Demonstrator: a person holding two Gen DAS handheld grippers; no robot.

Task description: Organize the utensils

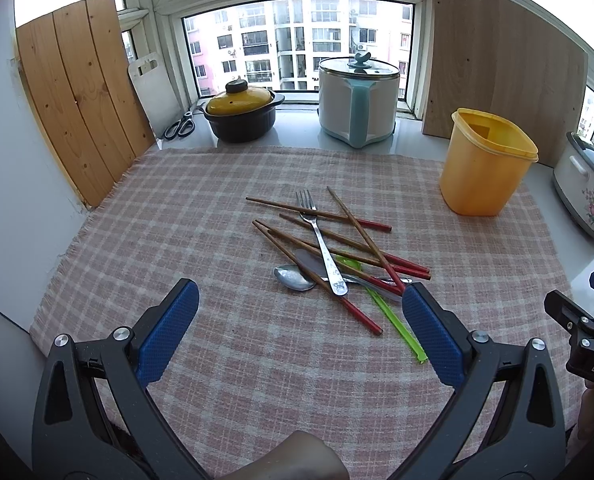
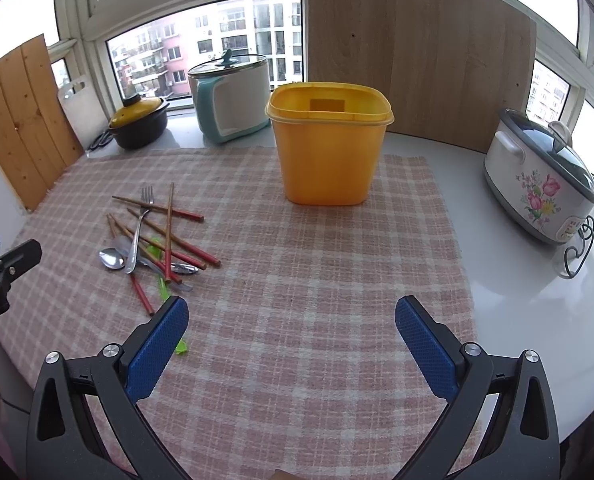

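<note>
A pile of utensils lies on the checked cloth (image 1: 177, 220): several brown chopsticks with red ends (image 1: 337, 240), a steel fork (image 1: 320, 236), a spoon (image 1: 295, 278), a knife partly buried, and a green plastic stick (image 1: 393, 318). The pile also shows in the right wrist view (image 2: 153, 240). A yellow plastic tub (image 1: 485, 164) stands upright and open at the right; it also shows in the right wrist view (image 2: 329, 144). My left gripper (image 1: 301, 294) is open, just in front of the pile. My right gripper (image 2: 293, 312) is open and empty, to the right of the pile.
On the sill stand a black pot with yellow lid (image 1: 243, 114), a white and teal cooker (image 1: 359, 98), scissors (image 1: 181, 124) and a white cutting board (image 1: 153, 88). Wooden boards (image 1: 77, 92) lean at both sides. A floral slow cooker (image 2: 545, 176) sits at the right.
</note>
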